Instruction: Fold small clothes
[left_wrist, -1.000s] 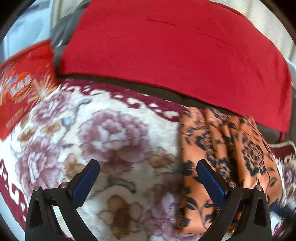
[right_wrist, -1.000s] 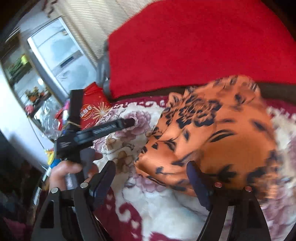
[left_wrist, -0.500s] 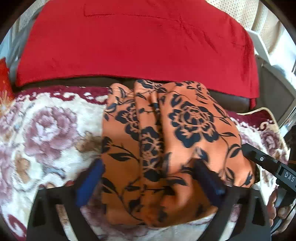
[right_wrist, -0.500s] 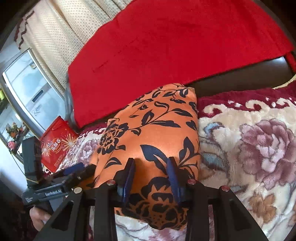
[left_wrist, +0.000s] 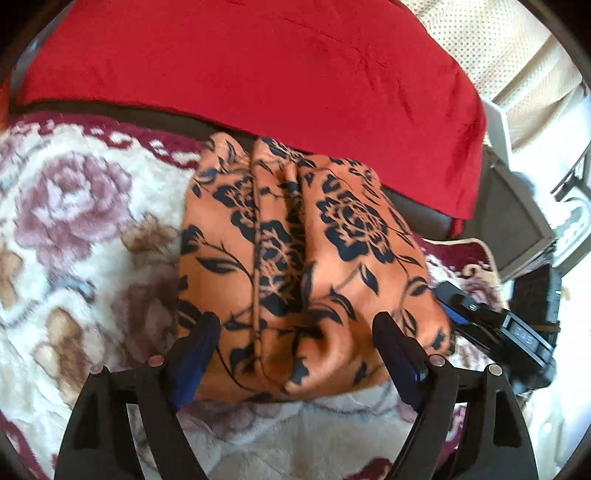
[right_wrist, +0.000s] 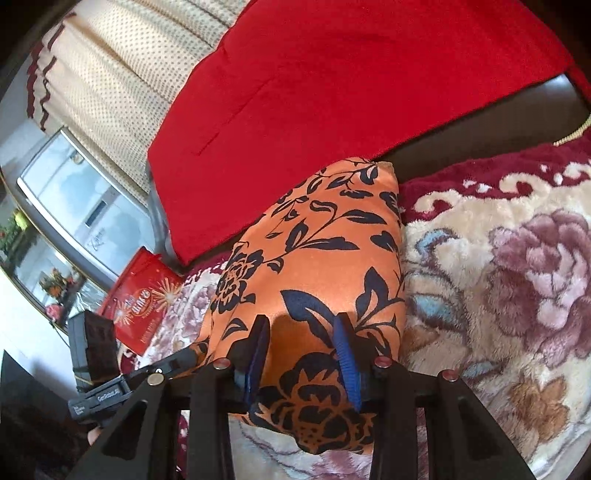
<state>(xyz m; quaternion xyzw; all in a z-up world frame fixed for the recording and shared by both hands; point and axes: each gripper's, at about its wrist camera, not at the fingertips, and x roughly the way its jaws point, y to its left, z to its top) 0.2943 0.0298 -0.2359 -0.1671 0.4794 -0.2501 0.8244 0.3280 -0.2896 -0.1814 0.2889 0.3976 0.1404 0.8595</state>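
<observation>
An orange garment with a dark blue flower print (left_wrist: 295, 240) lies folded into a thick bundle on a flowered plush blanket (left_wrist: 74, 229). My left gripper (left_wrist: 295, 350) spans the bundle's near end, its blue pads pressed into the fabric on both sides, and the cloth puckers between them. In the right wrist view the same garment (right_wrist: 314, 266) bulges up between the narrow-set pads of my right gripper (right_wrist: 301, 350), which is shut on its near end. Each view catches the other tool: the right gripper (left_wrist: 498, 325) by the bundle's right edge, the left gripper (right_wrist: 110, 391) at lower left.
A red cloth (left_wrist: 240, 74) drapes the dark sofa back behind the blanket. A red printed bag (right_wrist: 140, 306) stands at the blanket's left end, with a glass-fronted cabinet (right_wrist: 74, 192) and a dotted curtain (right_wrist: 122, 74) beyond it.
The left view swung from the bare blanket onto the bundle. Both grippers' jaws narrowed and closed on the orange garment, and the right gripper rolled and came in close.
</observation>
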